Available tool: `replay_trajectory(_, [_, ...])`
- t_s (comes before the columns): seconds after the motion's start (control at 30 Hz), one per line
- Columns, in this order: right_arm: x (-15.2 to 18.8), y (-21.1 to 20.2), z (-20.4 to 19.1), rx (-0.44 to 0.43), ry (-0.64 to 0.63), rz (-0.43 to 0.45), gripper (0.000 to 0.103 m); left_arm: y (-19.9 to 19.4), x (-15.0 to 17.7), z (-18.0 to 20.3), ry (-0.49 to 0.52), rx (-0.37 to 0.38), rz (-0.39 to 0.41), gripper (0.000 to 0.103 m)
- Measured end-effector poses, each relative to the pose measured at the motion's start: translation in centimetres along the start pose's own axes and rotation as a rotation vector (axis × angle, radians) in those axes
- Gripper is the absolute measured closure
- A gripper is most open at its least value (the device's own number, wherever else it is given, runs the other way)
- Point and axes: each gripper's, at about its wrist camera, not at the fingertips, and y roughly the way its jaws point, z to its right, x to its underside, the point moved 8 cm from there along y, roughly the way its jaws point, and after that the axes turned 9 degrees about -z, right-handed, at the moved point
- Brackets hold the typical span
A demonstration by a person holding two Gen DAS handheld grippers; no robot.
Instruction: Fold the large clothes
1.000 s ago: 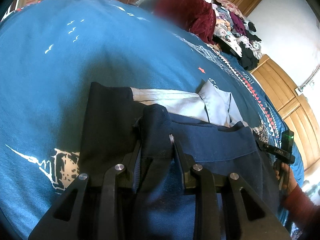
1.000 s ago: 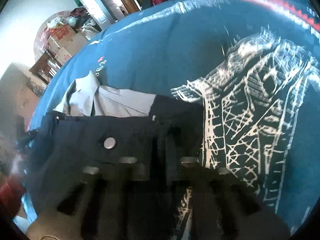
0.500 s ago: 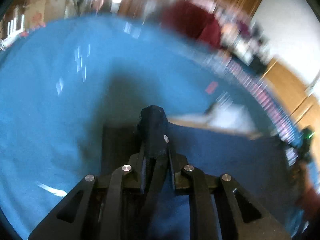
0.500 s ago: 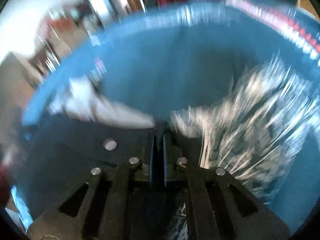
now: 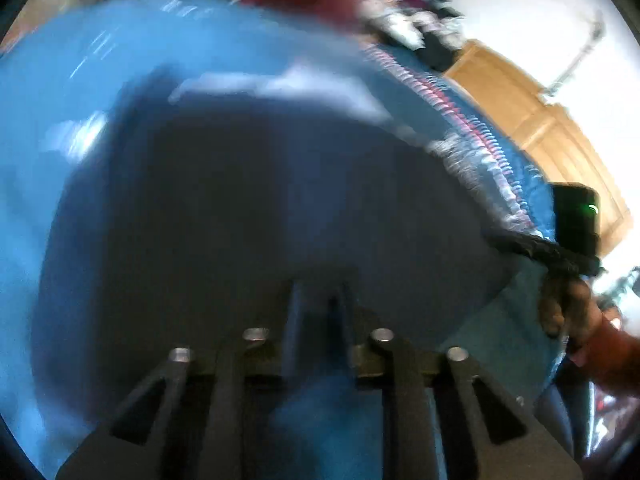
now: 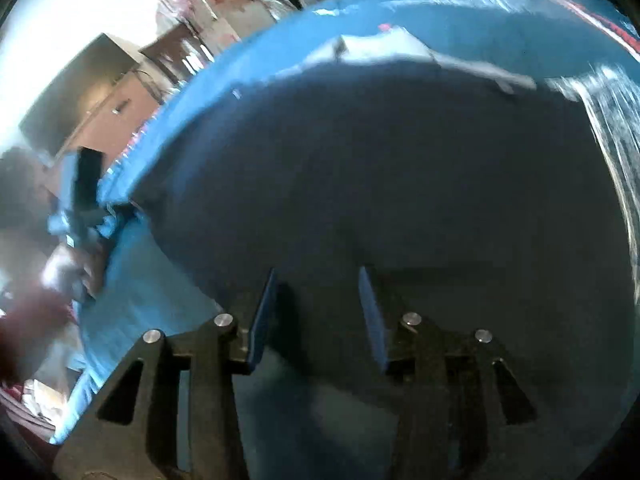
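Your right tongs (image 6: 318, 312) hang low over the dark garment (image 6: 400, 168) on the bed (image 6: 132, 312), fingers apart; your left tongs (image 5: 316, 304) have a narrow gap, holding nothing.

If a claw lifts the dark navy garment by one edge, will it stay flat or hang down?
The dark navy garment would probably hang down: it lies limp, following the blue bedspread. It looks thick and broad, so likely rather heavy for one claw. The right claw is open with nothing between its fingers; blur hides finer texture, so slipperiness is unclear.
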Motion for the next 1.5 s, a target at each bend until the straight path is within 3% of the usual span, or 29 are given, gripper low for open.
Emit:
replay_trajectory(0.03, [0.5,-0.7,1.3,0.031,0.009,0.016,0.063,-1.6,0.4,-1.9,-0.056,-0.043,0.036,0.096])
replay_trajectory(0.07, [0.8,-1.3,2.3,0.060,0.029,0.023,0.064,-4.3,1.0,-5.1,-0.136,-0.136,0.091,0.097])
replay_trajectory(0.13, [1.2,-3.2,4.7,0.095,0.096,0.038,0.063,-8.5,2.3,-9.7,-0.302,-0.185,0.186,0.099])
replay_trajectory(0.2, [2.2,-5.1,5.9,0.182,0.146,0.049,0.054,-12.0,3.7,-12.7,-0.425,-0.211,0.253,0.101])
replay_trajectory(0.23, [2.7,-5.7,6.2,0.180,0.164,0.057,0.048,-12.8,4.1,-12.8,-0.452,-0.201,0.267,0.103])
replay_trajectory(0.33, [4.5,-6.3,4.8,0.166,0.203,0.072,0.041,-12.9,4.5,-6.9,-0.389,-0.028,0.281,0.092])
replay_trajectory(0.37, [5.1,-6.3,4.5,0.159,0.213,0.068,0.040,-12.3,4.4,-5.5,-0.371,0.017,0.274,0.078])
replay_trajectory(0.43, [6.5,-5.2,3.1,0.124,0.245,0.051,0.036,-10.2,4.4,-2.0,-0.358,0.115,0.256,0.058])
replay_trajectory(0.47, [7.1,-4.9,2.9,0.110,0.255,0.037,0.036,-8.9,4.1,-1.4,-0.367,0.159,0.237,0.056])
replay_trajectory(0.5, [7.5,-4.6,2.3,0.107,0.263,0.026,0.036,-7.5,3.9,-1.4,-0.381,0.152,0.215,0.056])
replay_trajectory(0.57, [8.1,-4.9,2.0,0.105,0.260,0.037,0.036,-4.7,3.9,-2.5,-0.438,0.066,0.175,0.061])
replay_trajectory(0.7, [7.6,-5.4,0.7,0.093,0.255,0.047,0.036,-4.2,2.8,-3.4,-0.495,0.059,0.244,0.063])
replay_trajectory(0.9, [4.2,-5.4,-3.7,0.069,0.136,0.065,0.036,-3.0,0.6,-3.9,-0.494,-0.023,0.293,0.062])
replay_trajectory(1.07, [2.5,-4.2,-5.9,0.062,0.060,0.067,0.034,-5.5,3.9,-5.3,-0.517,0.044,0.293,0.061])
replay_trajectory(1.17, [2.7,-2.9,-5.9,0.052,0.080,0.044,0.033,-5.5,4.3,-6.7,-0.554,0.102,0.285,0.072])
replay_trajectory(1.23, [2.8,-2.5,-6.0,0.028,0.112,0.042,0.033,-5.3,4.5,-6.9,-0.577,0.123,0.264,0.074])
replay_trajectory(1.4, [3.5,-2.0,-6.9,0.042,0.097,0.031,0.033,-4.3,3.9,-6.7,-0.592,0.080,0.197,0.070])
replay_trajectory(1.5, [4.0,-1.5,-7.0,0.041,0.102,0.019,0.033,-3.8,2.3,-6.9,-0.546,0.046,0.252,0.070])
